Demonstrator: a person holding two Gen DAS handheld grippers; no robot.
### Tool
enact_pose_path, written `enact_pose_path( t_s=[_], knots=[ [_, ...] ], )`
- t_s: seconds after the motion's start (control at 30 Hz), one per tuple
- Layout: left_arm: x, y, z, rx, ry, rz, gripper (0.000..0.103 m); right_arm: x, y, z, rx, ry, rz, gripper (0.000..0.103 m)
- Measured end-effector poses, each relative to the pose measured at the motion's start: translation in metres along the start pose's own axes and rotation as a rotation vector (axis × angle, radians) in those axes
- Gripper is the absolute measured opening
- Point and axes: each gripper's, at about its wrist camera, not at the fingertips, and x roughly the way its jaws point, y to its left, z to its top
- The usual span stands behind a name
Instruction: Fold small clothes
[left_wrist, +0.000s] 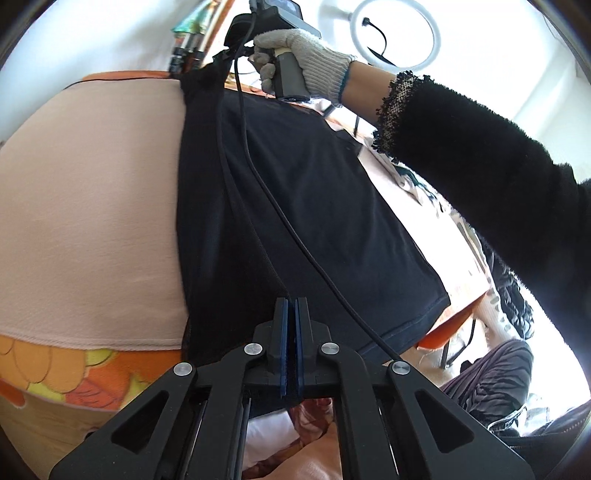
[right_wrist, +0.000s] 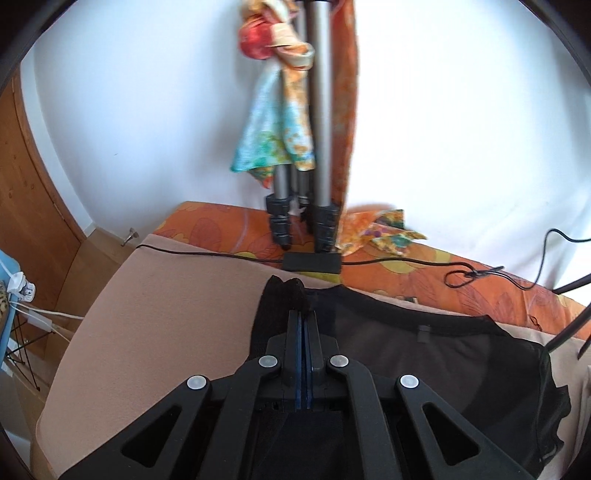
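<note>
The black garment (left_wrist: 303, 206) lies on the beige cloth (left_wrist: 92, 206), its near edge clamped in the left gripper (left_wrist: 291, 306) and a far corner pinched in the right gripper (right_wrist: 303, 317); its shape is probably a top, partly hidden.

We are looking at a home room set up for recording: a bed with an orange floral cover (right_wrist: 461, 280) is filling the middle of the right wrist view, a tripod (right_wrist: 317, 147) is standing on it against a white wall, and a ring light (left_wrist: 399, 35) is glowing at upper right of the left wrist view
</note>
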Motion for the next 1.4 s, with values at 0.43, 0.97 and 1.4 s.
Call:
enact_pose_path(
  t_s=[0.43, 0.97, 1.4],
  knots=[
    [0.033, -0.024, 0.001, 0.037, 0.091, -0.054, 0.002, 0.023, -0.064, -0.024, 0.056, 0.061, -0.056, 0.000],
    [-0.026, -0.011, -0.005, 0.045, 0.020, -0.120, 0.038, -0.080, -0.094, -0.071, 0.096, 0.028, 0.029, 0.045],
    [-0.073, 0.024, -0.010, 0.063, -0.099, 0.139, 0.038, -0.204, -0.048, -0.256, 0.037, 0.125, 0.258, 0.043]
  ],
)
